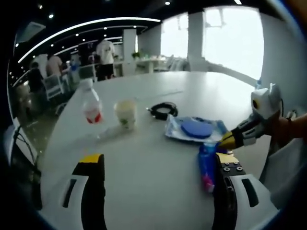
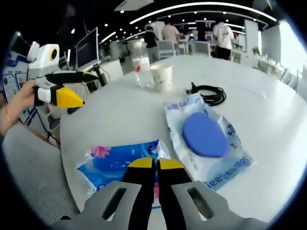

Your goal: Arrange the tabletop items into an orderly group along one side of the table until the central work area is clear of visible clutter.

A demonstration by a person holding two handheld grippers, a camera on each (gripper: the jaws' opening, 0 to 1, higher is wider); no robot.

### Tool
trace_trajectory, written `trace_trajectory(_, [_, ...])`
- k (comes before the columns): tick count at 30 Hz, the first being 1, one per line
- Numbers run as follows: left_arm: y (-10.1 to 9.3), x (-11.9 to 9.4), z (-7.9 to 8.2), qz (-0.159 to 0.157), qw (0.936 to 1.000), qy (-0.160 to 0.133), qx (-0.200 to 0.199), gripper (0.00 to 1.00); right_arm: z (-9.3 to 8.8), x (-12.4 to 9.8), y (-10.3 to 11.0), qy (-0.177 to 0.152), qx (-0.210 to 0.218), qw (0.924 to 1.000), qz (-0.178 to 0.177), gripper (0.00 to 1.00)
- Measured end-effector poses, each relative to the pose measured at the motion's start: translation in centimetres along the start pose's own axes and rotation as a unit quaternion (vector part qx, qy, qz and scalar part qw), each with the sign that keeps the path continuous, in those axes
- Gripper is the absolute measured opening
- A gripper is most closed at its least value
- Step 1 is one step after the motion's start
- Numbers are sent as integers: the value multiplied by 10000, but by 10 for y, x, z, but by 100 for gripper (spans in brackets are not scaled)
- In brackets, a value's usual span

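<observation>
In the right gripper view the right gripper (image 2: pixel 154 165) has its yellow-tipped jaws nearly together over the near edge of the tissue pack (image 2: pixel 122 165), a blue wrapper with a pink flower. The jaws cover that edge, so whether they pinch the wrapper or only sit above it cannot be told. The pack lies close to the table (image 2: pixel 120 115) rim, and its near part is hidden behind the jaws. Just right of the pack lies a clear bag (image 2: pixel 206 139) holding a blue disc; its print is too blurred to read. Beyond the bag is a coiled black cable (image 2: pixel 208 93), and left of the cable stand a paper cup (image 2: pixel 162 77) and, just behind it, a clear bottle (image 2: pixel 141 64) with a red label. At the far left a hand holds the left gripper (image 2: pixel 76 88) off the table, its jaws set apart.

In the left gripper view those jaws (image 1: pixel 158 167) stand wide with bare tabletop between them. The right jaw cuts off part of the pack (image 1: pixel 207 165), where the right gripper's tip (image 1: pixel 225 140) meets it. Far behind, people stand among desks, too blurred to make out.
</observation>
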State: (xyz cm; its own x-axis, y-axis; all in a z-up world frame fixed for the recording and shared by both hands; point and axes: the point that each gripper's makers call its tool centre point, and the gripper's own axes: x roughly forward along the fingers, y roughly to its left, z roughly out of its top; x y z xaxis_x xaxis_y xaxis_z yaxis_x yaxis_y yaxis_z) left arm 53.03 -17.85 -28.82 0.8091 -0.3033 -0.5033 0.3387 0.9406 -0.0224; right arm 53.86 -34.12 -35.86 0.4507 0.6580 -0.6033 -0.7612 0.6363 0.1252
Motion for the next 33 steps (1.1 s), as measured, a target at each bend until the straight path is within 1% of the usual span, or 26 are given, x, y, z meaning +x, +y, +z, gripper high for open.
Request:
trace_trajectory(8, [-1, 1, 0, -54, 10000, -10, 2, 92, 10, -9, -14, -63, 93, 9997, -208, 1])
trace_trajectory(11, [-3, 1, -2, -90, 9999, 65, -22, 92, 14, -15, -20, -66, 107, 9994, -331, 1])
trace_trajectory(14, [-6, 2, -3, -149, 9999, 71, -3, 92, 19, -21, -29, -121, 406, 9981, -436, 1])
trace_trajectory(20, [-9, 2, 0, -228, 9997, 22, 15, 91, 21, -33, -46, -37, 496, 9958, -772, 1])
trace_trajectory(22, [-9, 2, 0, -230, 9997, 26, 25, 91, 21, -37, -54, -7, 691, 9939, -863, 1])
trace_trajectory(25, [-10, 2, 0, -264, 9996, 12, 14, 91, 23, -44, -65, 8, 856, 9913, -1000, 1])
trace_trajectory(28, [-15, 2, 2, -351, 9994, -40, 1, 91, 27, -49, -72, -11, 944, 9898, -1063, 1])
trace_trajectory(33, [-19, 3, 2, -411, 9990, 7, 151, 91, 35, -60, -88, -25, 996, 9872, -1248, 1])
